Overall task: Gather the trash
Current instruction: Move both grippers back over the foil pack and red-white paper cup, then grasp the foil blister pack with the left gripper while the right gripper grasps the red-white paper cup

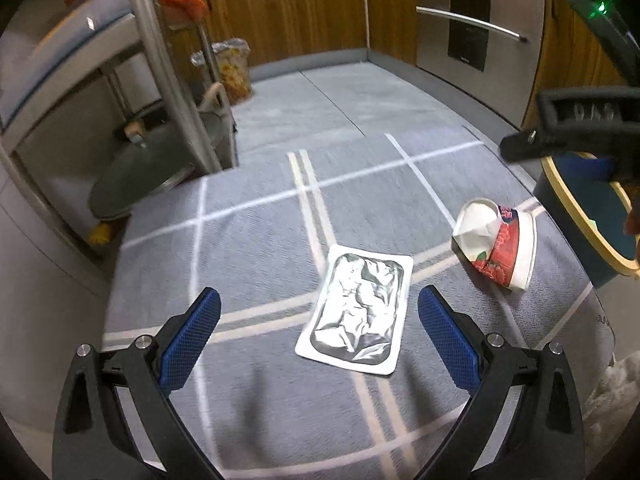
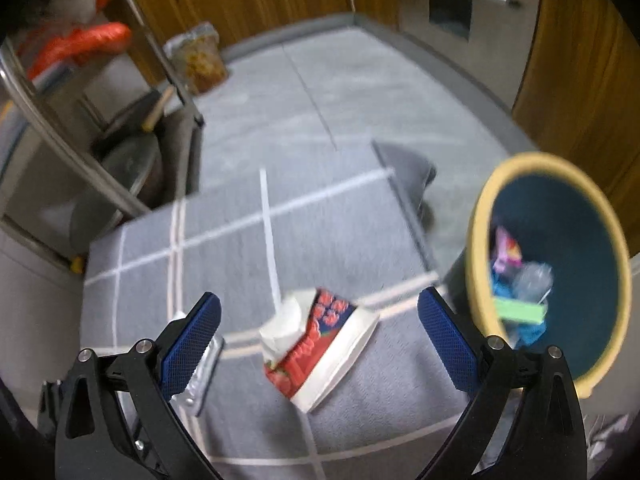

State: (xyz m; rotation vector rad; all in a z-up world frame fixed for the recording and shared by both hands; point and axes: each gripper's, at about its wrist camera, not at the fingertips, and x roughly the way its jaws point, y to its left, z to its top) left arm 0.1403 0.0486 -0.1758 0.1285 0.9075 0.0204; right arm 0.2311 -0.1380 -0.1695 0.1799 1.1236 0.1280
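A flat silver foil pouch (image 1: 356, 312) lies on the grey checked cloth (image 1: 248, 240), between and just ahead of my open left gripper (image 1: 319, 334). To its right lies a crushed red-and-white paper cup (image 1: 498, 246) on its side. In the right wrist view the same cup (image 2: 320, 344) lies between the fingers of my open right gripper (image 2: 319, 336), and the pouch's edge (image 2: 204, 376) shows behind the left finger. A dark bin with a yellow rim (image 2: 480, 240) stands to the right, off the cloth's edge, with several wrappers inside.
A metal rack (image 1: 168, 80) with a pan lid stands at the left. A bag of snacks (image 1: 234, 72) sits on the floor by wooden cabinets (image 1: 300, 4). The right gripper's black body (image 1: 580, 120) hangs over the bin (image 1: 580, 216) in the left wrist view.
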